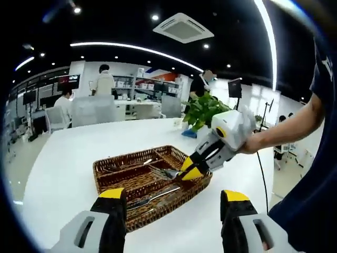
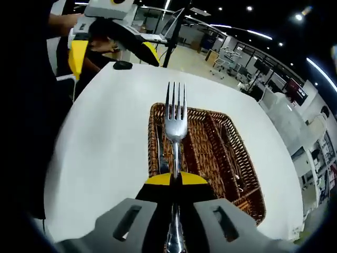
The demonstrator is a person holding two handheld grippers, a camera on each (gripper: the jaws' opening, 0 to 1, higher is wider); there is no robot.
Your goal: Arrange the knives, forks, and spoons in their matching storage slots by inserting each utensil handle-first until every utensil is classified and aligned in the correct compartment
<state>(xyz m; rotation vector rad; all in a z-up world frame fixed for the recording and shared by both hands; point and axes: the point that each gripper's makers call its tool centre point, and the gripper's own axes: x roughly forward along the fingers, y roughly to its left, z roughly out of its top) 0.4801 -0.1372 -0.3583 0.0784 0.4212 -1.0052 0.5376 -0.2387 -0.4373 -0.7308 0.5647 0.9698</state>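
1. A round white table (image 1: 63, 174) carried a rectangular brown wicker tray (image 1: 113, 164).
2. The left gripper (image 1: 174, 203) hung released, jaws apart.
3. The right gripper (image 2: 172, 182) clenched a silver metal fork (image 2: 175, 124), tines forward, over the tray.

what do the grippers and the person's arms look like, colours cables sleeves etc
Both grippers have black jaws with yellow tips on light grey bodies. The right gripper carries a white box with a yellow ring, and a black cable hangs below it. The left gripper looks alike. The person wears a dark navy short sleeve.
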